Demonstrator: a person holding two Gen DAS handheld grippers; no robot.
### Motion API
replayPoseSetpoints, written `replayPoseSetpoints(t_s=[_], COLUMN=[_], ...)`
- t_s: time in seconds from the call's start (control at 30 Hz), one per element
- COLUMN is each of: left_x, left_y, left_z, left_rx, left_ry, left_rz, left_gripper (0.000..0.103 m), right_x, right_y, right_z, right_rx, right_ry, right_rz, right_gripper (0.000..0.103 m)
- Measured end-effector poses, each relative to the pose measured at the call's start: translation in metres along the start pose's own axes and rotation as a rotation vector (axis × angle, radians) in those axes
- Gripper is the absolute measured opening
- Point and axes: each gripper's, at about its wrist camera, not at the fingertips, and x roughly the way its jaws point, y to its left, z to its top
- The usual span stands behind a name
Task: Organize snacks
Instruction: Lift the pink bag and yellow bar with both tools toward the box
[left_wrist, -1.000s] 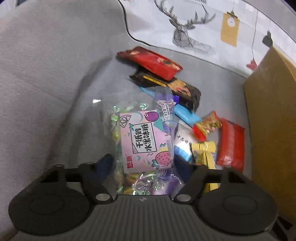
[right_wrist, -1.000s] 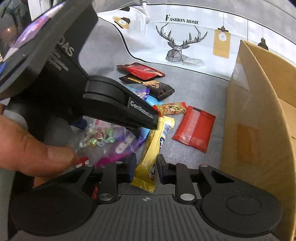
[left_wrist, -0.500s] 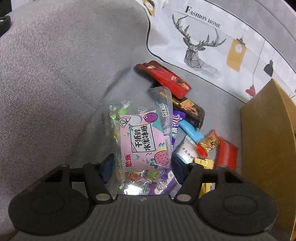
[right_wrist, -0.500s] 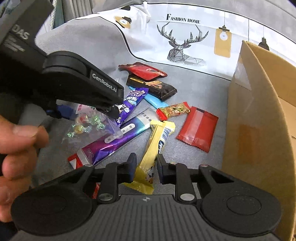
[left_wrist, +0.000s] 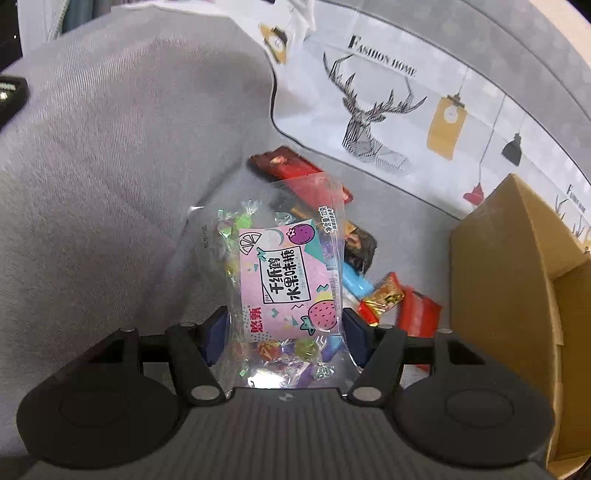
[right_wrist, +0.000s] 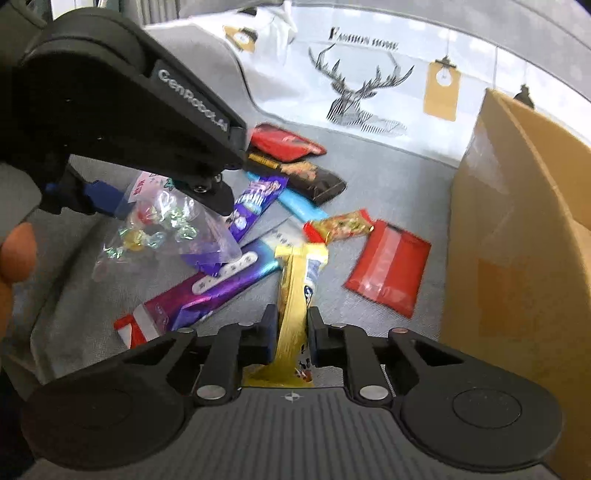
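Observation:
My left gripper (left_wrist: 286, 326) is shut on a clear candy bag (left_wrist: 284, 280) with a pink label, held up above the grey sofa seat. The right wrist view shows that gripper (right_wrist: 159, 199) at upper left with the bag (right_wrist: 155, 229) hanging from it. My right gripper (right_wrist: 291, 332) sits low over the seat. Its jaws are closing and the pads pinch the near end of a yellow snack bar (right_wrist: 295, 280). The bar stands on edge between them.
Loose snacks lie on the seat: a purple bar (right_wrist: 207, 291), a flat red packet (right_wrist: 388, 269), a dark packet (right_wrist: 310, 177), a blue bar (right_wrist: 301, 206) and a small orange candy (right_wrist: 340, 225). An open cardboard box (right_wrist: 517, 258) stands at the right. A deer-print cushion (right_wrist: 354, 99) lies behind.
The left gripper has lifted the candy bag up off the pile. The right jaws have narrowed onto the yellow bar, which now stands on edge between the pads.

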Motion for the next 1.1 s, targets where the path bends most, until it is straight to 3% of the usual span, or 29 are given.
replayPoseSetpoints(t_s=[0.4,0.63,0.77,0.87,0.93,1.1], left_x=[-0.03,-0.031,-0.03,-0.031,-0.031,-0.036], left_y=[-0.005,-0.006,-0.008,-0.013,-0.018,-0.035], left_z=[-0.002,-0.004,-0.003,-0.003,-0.003,-0.006], left_rx=[0.017,0.023,0.034,0.045,0.057,0.116], left_ry=[-0.101,-0.12,-0.127,-0.143,-0.152,-0.209], left_rz=[0.008,-0.006,-0.008,-0.001,-0.004,-0.021], left_gripper=[0.069,0.069,0.069,0.069,0.069,0.069], right_x=[-0.069,-0.139,-0.154,-0.144,-0.135,-0.139], right_y=[-0.022,-0.076,-0.115,-0.141,-0.153,-0.164], right_z=[0.02,0.059,0.058,0.04,0.029,0.022], right_rx=[0.079,0.114,0.11,0.214,0.265,0.285], right_ry=[-0.209,-0.379,-0.475,-0.487,-0.444,-0.474], right_rz=[-0.009,0.007,-0.03,-0.062,-0.08,-0.122], right_gripper=[0.015,0.015,0.015,0.015,0.015,0.015])
